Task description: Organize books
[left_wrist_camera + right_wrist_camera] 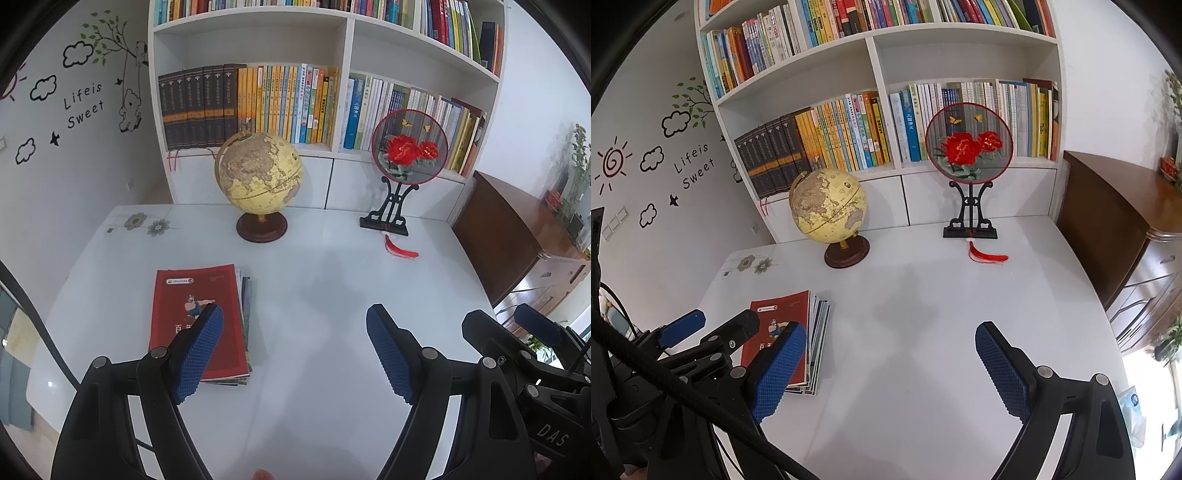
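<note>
Bookcase at the far wall, shelves packed with upright books, red-covered book stack flat on the worktop near left, left gripper and right gripper both spread apart, empty.

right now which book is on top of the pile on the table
The red-covered book with a cartoon figure; the other books lie beneath it, only their edges showing.
</note>
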`<state>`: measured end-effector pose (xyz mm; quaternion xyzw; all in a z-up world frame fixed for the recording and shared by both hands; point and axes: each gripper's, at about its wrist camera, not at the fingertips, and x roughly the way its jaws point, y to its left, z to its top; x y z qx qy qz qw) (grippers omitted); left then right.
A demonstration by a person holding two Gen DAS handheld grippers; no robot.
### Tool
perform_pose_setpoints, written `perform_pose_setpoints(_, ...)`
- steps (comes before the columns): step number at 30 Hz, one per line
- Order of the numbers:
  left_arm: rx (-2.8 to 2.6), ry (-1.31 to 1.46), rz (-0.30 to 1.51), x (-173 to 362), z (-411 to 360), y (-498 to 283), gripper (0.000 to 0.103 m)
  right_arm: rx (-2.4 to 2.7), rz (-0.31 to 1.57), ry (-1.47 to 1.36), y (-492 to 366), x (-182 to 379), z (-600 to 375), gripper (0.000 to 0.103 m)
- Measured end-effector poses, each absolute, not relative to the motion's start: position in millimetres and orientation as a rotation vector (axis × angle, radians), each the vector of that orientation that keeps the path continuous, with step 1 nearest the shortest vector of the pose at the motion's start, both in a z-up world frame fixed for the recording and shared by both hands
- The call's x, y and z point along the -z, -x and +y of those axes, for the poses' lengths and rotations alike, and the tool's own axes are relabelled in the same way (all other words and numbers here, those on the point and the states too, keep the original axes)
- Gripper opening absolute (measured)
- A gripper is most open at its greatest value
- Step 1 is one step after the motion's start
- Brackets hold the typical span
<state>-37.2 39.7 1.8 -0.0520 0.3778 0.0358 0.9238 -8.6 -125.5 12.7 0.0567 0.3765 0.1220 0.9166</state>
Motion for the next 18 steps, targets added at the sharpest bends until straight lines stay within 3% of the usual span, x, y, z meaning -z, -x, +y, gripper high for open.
perform_pose_setpoints(18,-0.118,0.042,0.73,-6.9,27.8,45.0,0.079,-0.242,0.779,-0.135,10.1,-11.8,-128.4,0.092)
